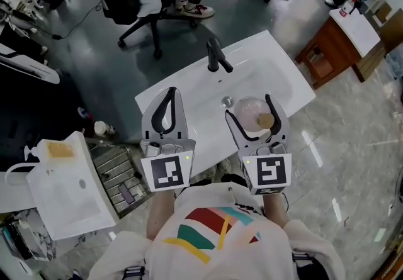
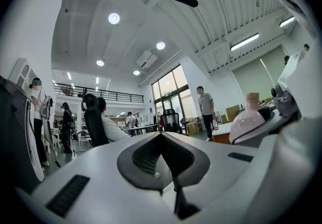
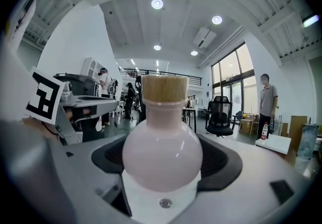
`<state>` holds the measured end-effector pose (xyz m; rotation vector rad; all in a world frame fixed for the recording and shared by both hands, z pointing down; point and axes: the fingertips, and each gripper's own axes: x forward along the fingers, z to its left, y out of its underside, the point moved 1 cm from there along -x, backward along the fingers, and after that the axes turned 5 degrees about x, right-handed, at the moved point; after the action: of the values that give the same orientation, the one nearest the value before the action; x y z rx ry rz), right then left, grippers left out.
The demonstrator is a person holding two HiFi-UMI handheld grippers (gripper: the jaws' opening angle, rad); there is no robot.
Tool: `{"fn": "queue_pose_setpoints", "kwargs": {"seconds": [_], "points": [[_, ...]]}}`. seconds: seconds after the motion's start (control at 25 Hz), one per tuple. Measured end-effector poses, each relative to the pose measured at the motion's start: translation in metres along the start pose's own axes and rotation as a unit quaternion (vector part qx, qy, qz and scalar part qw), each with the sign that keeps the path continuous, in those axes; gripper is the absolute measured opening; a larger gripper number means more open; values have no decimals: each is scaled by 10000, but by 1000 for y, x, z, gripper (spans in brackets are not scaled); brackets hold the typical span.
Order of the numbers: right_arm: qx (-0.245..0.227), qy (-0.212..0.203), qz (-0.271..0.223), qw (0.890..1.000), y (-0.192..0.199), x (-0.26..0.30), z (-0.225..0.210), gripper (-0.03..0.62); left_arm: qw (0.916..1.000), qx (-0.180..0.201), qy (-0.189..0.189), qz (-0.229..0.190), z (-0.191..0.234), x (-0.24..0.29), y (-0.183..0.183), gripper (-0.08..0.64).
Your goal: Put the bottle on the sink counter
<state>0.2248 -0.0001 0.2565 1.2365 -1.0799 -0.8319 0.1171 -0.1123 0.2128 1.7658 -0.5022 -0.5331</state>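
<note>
1. Bottle (image 1: 250, 111) is sitting upright in the R gripper (image 1: 249, 106). The jaws are standing partway apart and pinching its round belly from both sides, prob. so it can go down on its base w/o re-gripping.
2. It's hanging over the white sink counter (image 1: 280, 68), above the basin just right of the drain (image 1: 227, 102) and on the person's side of the black faucet (image 1: 217, 57). As far as the views are showing, it isn't resting on anything.
3. L gripper (image 1: 170, 91) is hovering alongside w/ jaws pressed together and nothing btwn them. It's likely parked clear, since one claw is managing the load.
4. Looks: the bulb-shaped body is showing pale pink and glossy, w/ ceiling lights glinting off it. A short neck is carrying a tan, cork-like stopper (image 3: 163, 88). Contents: can't tell.
5. Judgement: carrying is under way, placing not yet done. The flat counter rim beside the basin is looking like the landing spot. That smooth round body is prob. slippery, so the squeeze is needing to hold till the base is down.
</note>
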Motion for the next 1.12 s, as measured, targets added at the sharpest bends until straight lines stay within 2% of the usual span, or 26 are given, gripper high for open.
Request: {"fn": "queue_pose_setpoints", "kwargs": {"seconds": [0.52, 0.76, 1.12], "points": [[-3, -446, -60, 9990, -5, 16, 4, 396, 9990, 83, -424, 127, 12, -1, 3, 17], [-146, -957, -181, 9951, -16, 30, 24, 396, 9947, 65, -998, 216, 39, -17, 2, 17], [-358, -1871, -180, 9815, -22, 64, 75, 396, 9832, 116, -1749, 506, 84, -45, 19, 18]]}}
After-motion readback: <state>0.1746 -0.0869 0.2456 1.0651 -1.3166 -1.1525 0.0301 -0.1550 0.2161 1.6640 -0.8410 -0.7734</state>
